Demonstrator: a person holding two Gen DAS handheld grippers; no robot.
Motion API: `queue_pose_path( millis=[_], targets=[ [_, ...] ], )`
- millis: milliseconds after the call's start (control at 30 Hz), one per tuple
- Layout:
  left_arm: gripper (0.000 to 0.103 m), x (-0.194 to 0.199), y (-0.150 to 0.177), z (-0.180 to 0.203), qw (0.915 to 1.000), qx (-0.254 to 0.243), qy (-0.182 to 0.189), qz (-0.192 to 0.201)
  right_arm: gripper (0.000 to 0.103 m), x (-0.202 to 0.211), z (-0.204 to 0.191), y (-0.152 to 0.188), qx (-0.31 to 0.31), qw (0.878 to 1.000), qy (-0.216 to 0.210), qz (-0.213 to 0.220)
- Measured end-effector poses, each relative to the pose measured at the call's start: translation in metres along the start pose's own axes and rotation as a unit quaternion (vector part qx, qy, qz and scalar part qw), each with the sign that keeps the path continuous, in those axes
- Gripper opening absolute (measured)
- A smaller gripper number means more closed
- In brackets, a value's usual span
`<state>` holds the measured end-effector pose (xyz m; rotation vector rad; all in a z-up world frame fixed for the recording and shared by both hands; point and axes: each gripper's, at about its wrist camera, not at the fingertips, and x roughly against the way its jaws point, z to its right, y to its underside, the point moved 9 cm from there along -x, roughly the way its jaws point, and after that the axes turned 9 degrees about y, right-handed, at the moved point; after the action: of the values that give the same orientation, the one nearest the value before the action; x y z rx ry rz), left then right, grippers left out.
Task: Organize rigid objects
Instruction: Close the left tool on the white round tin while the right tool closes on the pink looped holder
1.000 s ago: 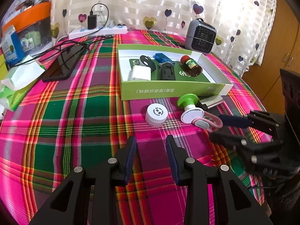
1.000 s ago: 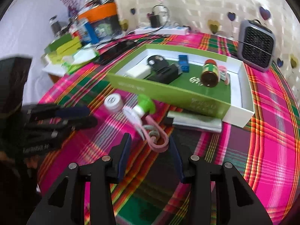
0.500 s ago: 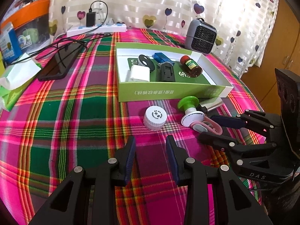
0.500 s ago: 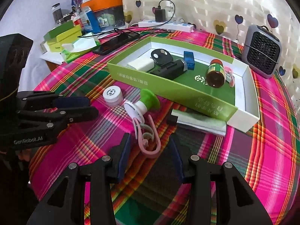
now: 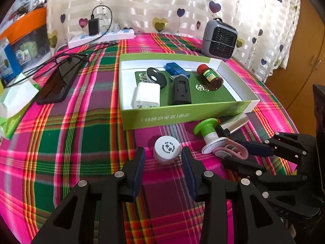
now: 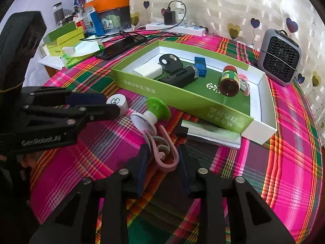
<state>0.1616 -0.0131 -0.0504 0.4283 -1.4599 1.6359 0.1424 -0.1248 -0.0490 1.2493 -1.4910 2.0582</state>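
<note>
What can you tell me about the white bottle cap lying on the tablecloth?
The white bottle cap is round, plastic-looking, with a ribbed side and a printed black ring of characters on its flat top. It lies top up on the plaid tablecloth, just outside the green box, between the fingertips of the opening left tongs, not yet pressed.

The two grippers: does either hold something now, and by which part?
Neither holds anything yet. The right gripper is closing around the pink clip; the left gripper is opening around the white cap.
</note>
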Motion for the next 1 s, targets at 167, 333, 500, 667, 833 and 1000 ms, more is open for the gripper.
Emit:
queue_pose_path(
  millis=[167,333,500,667,833,1000],
  targets=[
    [0.036,-0.005,-0.002,0.000,1.0000,-0.003,-0.005,-0.005,0.028,0.001,0.001,0.001,0.002,1.000,0.002,0.001],
    [0.036,-0.009,-0.005,0.000,0.9999,-0.007,-0.012,-0.007,0.025,0.003,0.004,0.005,0.007,1.000,0.004,0.001],
    [0.036,-0.009,-0.006,-0.001,0.9999,-0.002,-0.010,-0.004,0.025,0.005,0.011,0.008,-0.003,1.000,0.010,0.001],
    [0.035,-0.009,-0.007,-0.002,1.0000,0.004,-0.005,-0.001,0.025,0.006,0.018,0.010,-0.015,1.000,0.012,0.002],
    [0.030,-0.008,-0.007,-0.004,0.9999,0.007,-0.008,0.001,0.025,0.007,0.020,0.010,-0.021,1.000,0.010,0.003],
    [0.027,-0.007,-0.006,-0.005,0.9999,0.008,-0.009,0.002,0.025,0.007,0.022,0.010,-0.026,1.000,0.009,0.003]
  ],
)
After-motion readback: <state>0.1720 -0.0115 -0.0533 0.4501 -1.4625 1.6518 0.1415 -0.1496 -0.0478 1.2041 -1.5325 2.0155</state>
